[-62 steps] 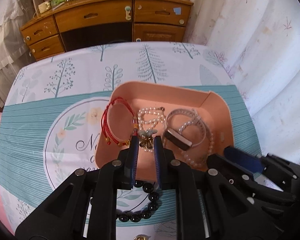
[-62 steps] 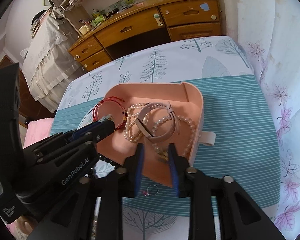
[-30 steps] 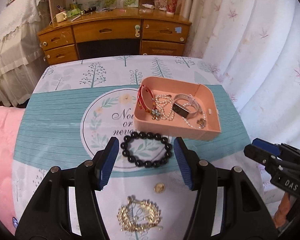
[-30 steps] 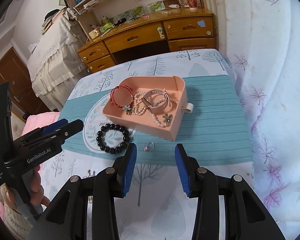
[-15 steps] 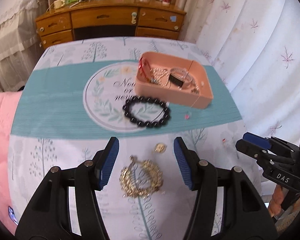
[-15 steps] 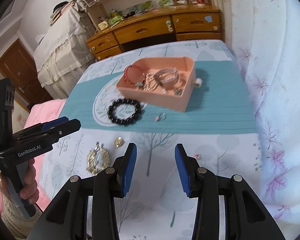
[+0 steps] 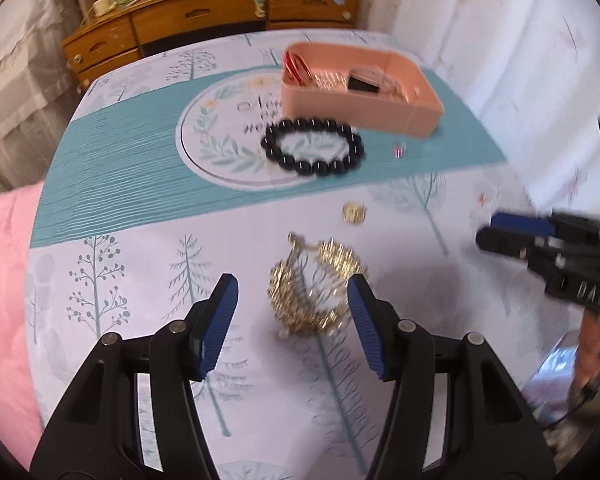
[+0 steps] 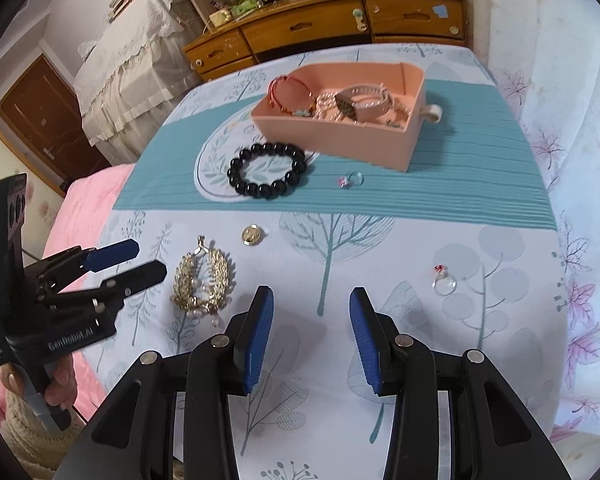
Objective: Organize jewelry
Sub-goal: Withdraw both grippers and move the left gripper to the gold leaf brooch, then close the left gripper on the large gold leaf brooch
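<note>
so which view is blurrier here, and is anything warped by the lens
The left wrist view is blurrier: the pink plastic tray and gold leaf-shaped brooch smear. The right wrist view is sharper, its black bead bracelet crisp. Both are fisheye: the wooden dresser bows.

**Jewelry count on the table**

One pink tray at upper centre. One black bead bracelet below its left end. One gold leafy brooch at lower left, one small gold round piece above it. Two rings: one at centre, one at right. Two grippers.
</note>
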The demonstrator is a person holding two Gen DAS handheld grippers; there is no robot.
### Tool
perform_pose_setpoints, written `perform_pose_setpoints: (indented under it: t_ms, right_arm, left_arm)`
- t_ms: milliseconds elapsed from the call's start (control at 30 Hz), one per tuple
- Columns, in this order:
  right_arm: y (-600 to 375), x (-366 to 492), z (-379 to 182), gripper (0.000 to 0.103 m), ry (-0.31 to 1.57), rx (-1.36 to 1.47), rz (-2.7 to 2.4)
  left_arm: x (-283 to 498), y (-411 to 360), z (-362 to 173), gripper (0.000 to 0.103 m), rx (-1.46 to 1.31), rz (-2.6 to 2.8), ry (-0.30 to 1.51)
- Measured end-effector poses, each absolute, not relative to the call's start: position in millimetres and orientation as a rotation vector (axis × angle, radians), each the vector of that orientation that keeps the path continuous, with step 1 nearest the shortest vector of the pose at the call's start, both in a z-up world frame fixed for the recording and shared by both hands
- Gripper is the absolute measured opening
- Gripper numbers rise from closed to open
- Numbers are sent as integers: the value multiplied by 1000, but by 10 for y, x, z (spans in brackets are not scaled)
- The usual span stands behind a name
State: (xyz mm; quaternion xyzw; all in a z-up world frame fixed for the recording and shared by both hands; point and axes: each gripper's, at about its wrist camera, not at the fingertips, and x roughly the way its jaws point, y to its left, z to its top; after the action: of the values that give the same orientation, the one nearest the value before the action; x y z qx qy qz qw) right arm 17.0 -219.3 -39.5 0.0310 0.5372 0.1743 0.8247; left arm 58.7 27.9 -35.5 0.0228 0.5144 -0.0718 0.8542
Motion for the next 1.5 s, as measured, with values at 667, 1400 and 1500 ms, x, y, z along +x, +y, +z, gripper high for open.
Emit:
perform_pose_setpoints:
  t_ms: [667,1400,1500]
  right_arm:
    - [-1880,268,-691,40,1205,18,403]
    - [-1930,319,-780,40,1220,35,396]
    - [-1924,314,-776,40,1216,31,398]
  left_arm:
    - [560,-54,-701,24,312,-465,1150]
    - [753,-115,-821,13,334,-536,1196]
    - [761,-120,-822,13,346,-547,1202]
